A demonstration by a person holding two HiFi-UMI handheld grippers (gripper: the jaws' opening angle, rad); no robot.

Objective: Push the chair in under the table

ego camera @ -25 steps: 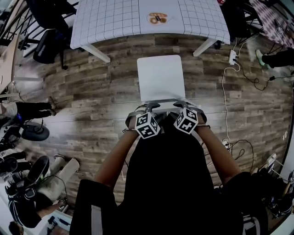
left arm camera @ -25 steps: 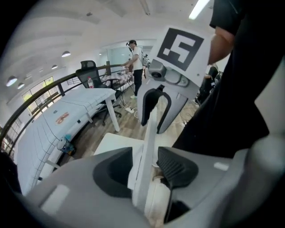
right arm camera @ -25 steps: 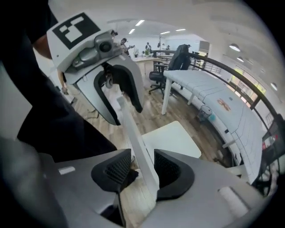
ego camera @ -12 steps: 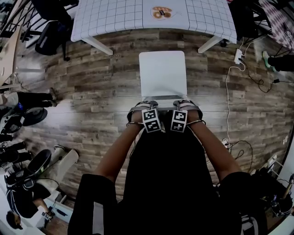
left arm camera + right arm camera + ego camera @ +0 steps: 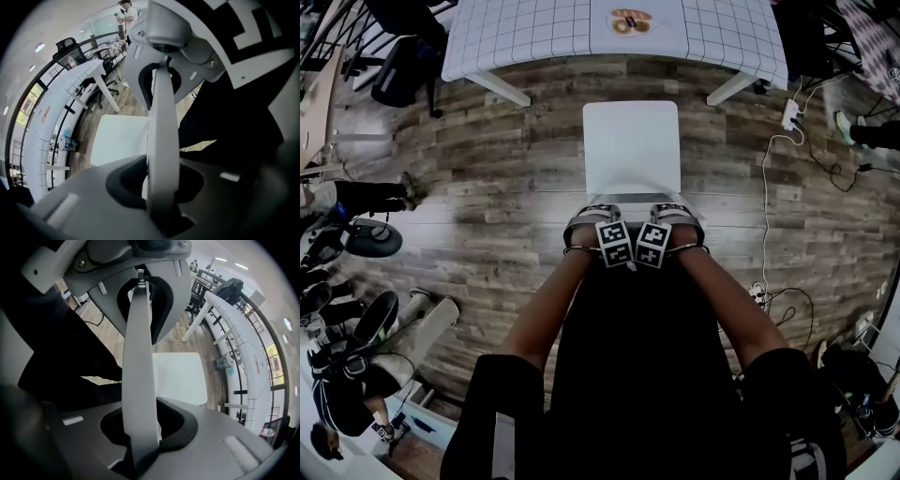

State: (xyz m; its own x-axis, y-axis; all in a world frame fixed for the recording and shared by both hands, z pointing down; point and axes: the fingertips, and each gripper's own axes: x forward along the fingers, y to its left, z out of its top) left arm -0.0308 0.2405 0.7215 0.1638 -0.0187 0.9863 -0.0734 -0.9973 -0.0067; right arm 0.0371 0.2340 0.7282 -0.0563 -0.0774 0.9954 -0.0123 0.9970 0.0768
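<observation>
1. Chair (image 5: 632, 145), white, the task's item. It stands on the plank floor (image 5: 487, 169) at 6 o'clock of the worktop (image 5: 534, 33), with its seat towards 12 o'clock. The seat's front edge is apart from the worktop's near edge, and a strip of bare floor lies between them. The chair is not yet under.
2. Backrest (image 5: 163, 140). Its top rail lies on the 6 o'clock side of the seat, nearest the person. It probably serves as the handle, since a push from there would send the seat towards 12 o'clock.
3. Left claw (image 5: 591, 217). It points down over the left part of the rail. Its jaws have just been closing, and they now pinch the rail that runs between them.
4. Right claw (image 5: 677, 216). It points down over the right part of the rail. Its jaws have likewise just been closing and are now clamped on the rail.
5. Paired hold. One grip on each side of the rail's middle should keep the chair from swivelling as it slides.
6. Worktop legs (image 5: 499, 90). They stand at 11 and 1 o'clock of the chair. The gap between them looks wider than the seat, leaving room on both sides.
7. Power strip (image 5: 789, 114) and cable (image 5: 764, 206). They lie at 2 to 3 o'clock, well apart from the chair.
8. Office chair (image 5: 394, 75), dark. It stands at 10 o'clock, well apart and off the path.
9. Path. Only bare floor lies towards 12 o'clock.
</observation>
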